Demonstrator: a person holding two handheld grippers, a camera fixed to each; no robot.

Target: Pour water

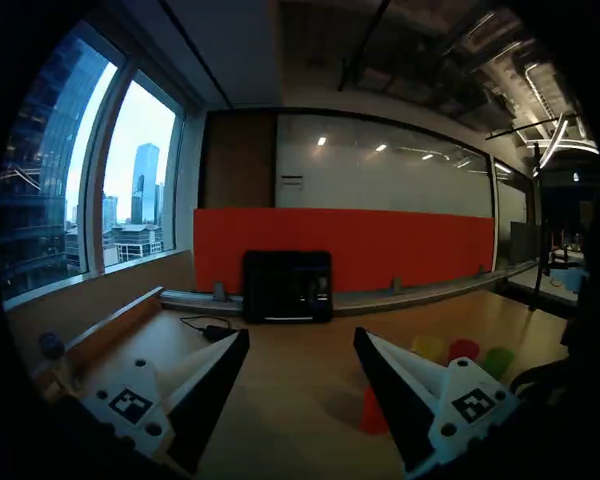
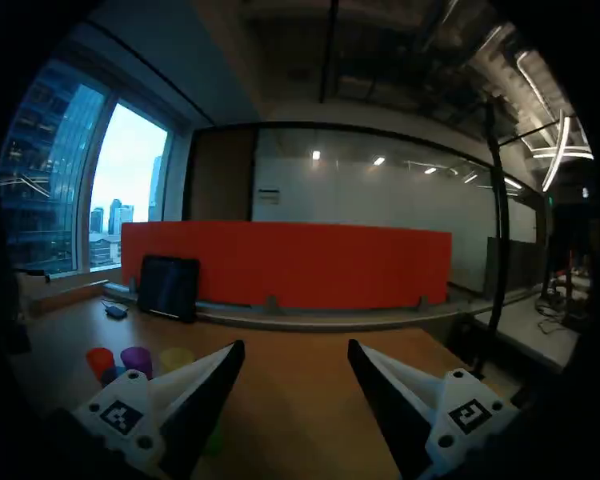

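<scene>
The left gripper (image 1: pixel 301 331) and the right gripper (image 2: pixel 294 342) are wide open and empty, so pouring has not started, and I think the next move is to close on one of the little cups (image 1: pixel 464 350) on the surface (image 1: pixel 300 408), right of the left gripper.
</scene>
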